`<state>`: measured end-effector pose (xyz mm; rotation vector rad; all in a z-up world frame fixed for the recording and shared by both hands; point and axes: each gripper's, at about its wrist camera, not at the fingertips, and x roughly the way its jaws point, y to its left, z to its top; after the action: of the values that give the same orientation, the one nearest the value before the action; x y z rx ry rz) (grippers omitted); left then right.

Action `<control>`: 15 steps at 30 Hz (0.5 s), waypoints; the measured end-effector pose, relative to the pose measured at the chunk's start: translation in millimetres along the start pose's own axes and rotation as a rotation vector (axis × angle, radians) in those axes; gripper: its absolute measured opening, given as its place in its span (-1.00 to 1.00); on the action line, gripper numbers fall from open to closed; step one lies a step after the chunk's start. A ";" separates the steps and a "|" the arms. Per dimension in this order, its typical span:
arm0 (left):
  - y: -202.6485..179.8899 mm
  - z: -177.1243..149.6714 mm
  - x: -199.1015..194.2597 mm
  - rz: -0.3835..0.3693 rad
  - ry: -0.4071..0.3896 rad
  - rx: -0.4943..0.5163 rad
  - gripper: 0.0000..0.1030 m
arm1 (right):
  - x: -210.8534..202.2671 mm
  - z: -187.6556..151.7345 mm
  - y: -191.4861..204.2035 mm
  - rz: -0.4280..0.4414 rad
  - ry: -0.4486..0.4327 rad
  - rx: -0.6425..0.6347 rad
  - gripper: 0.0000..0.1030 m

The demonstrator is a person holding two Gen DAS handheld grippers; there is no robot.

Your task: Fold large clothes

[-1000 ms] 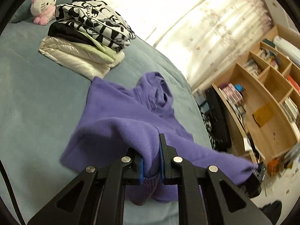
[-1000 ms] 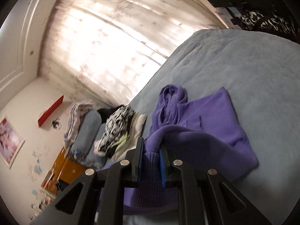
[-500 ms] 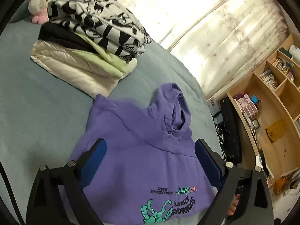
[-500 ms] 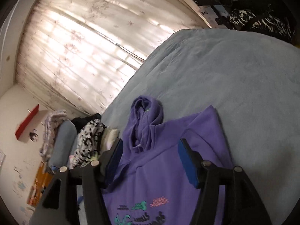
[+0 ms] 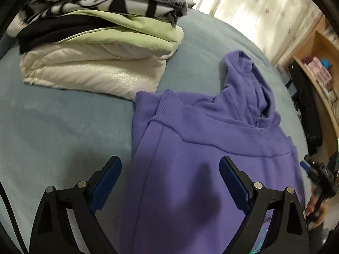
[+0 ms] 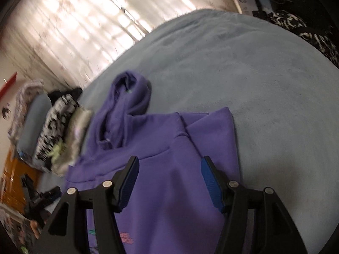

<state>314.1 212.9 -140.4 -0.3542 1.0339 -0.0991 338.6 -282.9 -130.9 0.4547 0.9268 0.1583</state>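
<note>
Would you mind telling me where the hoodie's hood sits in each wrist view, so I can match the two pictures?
Left wrist: the hood lies upper right of centre, beyond the open left gripper.
Right wrist: the hood lies left of centre, beyond the open right gripper.
Shared landmark: the folded pile, upper left in the left view, far left in the right view.

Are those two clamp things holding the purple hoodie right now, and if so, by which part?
Nothing is held. Both the left gripper and the right gripper have just opened their jaws, and the purple hoodie lies loose on the bed.
</note>
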 end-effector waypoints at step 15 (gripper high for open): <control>-15.0 19.2 27.8 0.086 -0.010 0.152 0.07 | 49.7 -0.8 18.8 -0.080 0.068 -0.205 -0.07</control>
<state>346.0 196.6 -149.5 -0.1722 1.0231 -0.0980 368.8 -249.8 -159.5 0.2237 0.9826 0.1949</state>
